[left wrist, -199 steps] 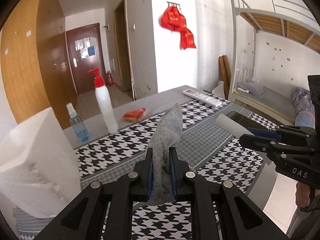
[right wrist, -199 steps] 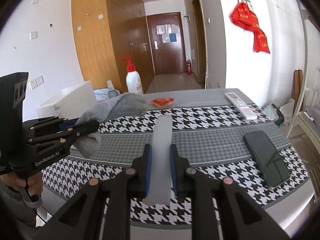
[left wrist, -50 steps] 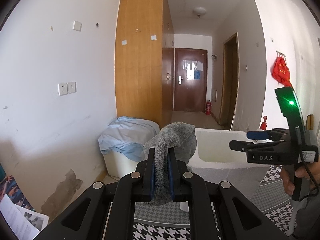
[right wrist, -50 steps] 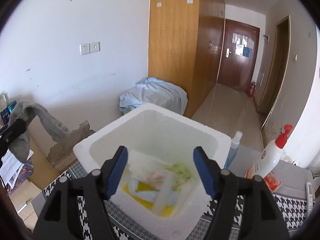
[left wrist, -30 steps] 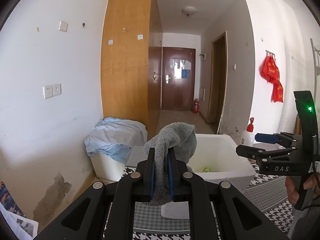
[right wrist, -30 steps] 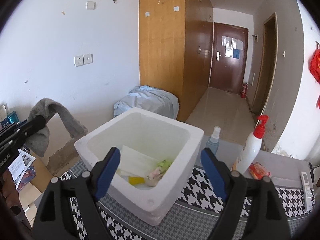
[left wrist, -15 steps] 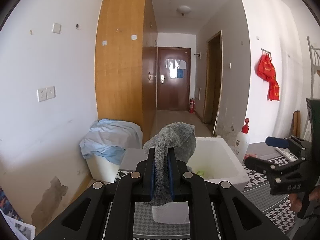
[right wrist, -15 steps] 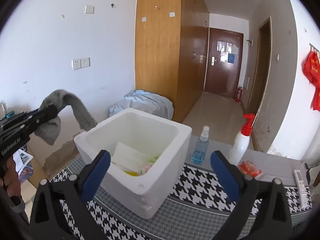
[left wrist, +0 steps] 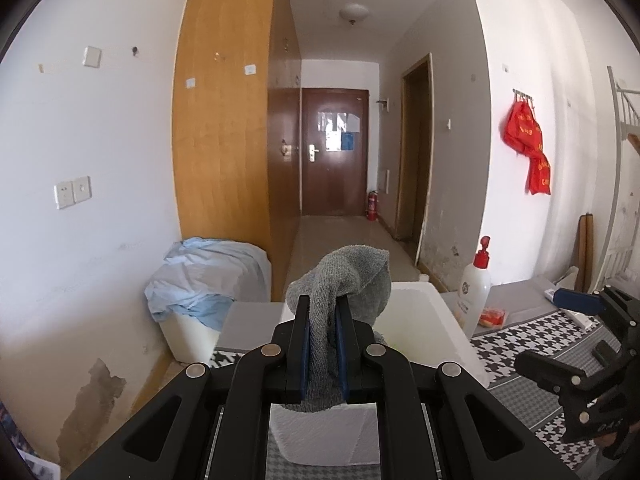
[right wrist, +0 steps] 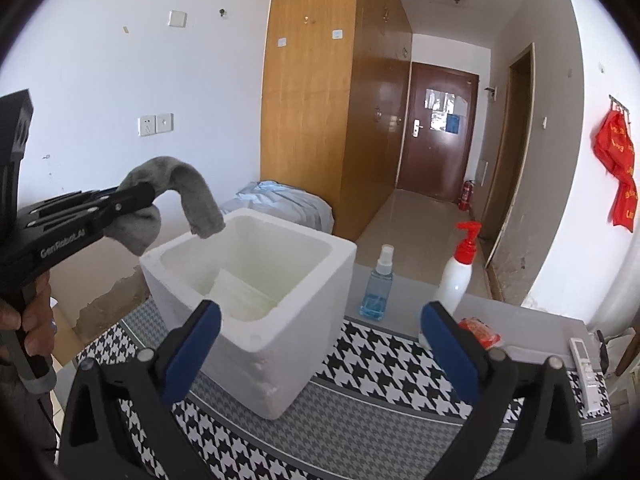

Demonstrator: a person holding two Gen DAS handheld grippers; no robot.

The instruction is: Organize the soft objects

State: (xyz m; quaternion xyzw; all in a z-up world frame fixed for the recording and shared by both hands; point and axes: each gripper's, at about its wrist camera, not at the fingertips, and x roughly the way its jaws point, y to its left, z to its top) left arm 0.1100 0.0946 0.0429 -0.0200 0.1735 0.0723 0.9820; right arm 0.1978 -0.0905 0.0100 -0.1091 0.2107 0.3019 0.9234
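My left gripper [left wrist: 323,312] is shut on a grey sock [left wrist: 352,272], which also shows in the right wrist view [right wrist: 180,188], draped over the fingers with one end hanging over the left rim of a white foam box [right wrist: 256,320]. The box [left wrist: 424,320] stands on a houndstooth table mat [right wrist: 380,368] and holds pale folded items [right wrist: 240,296]. My right gripper [right wrist: 320,328] is wide open and empty, back from the box's near right side; it shows at the right of the left wrist view [left wrist: 580,320].
A blue spray bottle [right wrist: 378,284], a white pump bottle with a red top [right wrist: 456,272], a red packet [right wrist: 480,330] and a white remote [right wrist: 584,364] stand on the table right of the box. A bin covered with blue cloth [left wrist: 208,280] sits by the wall.
My right gripper let go of the pale item into the box, opened wide and drew back. My left gripper carried the sock over to the box's left rim.
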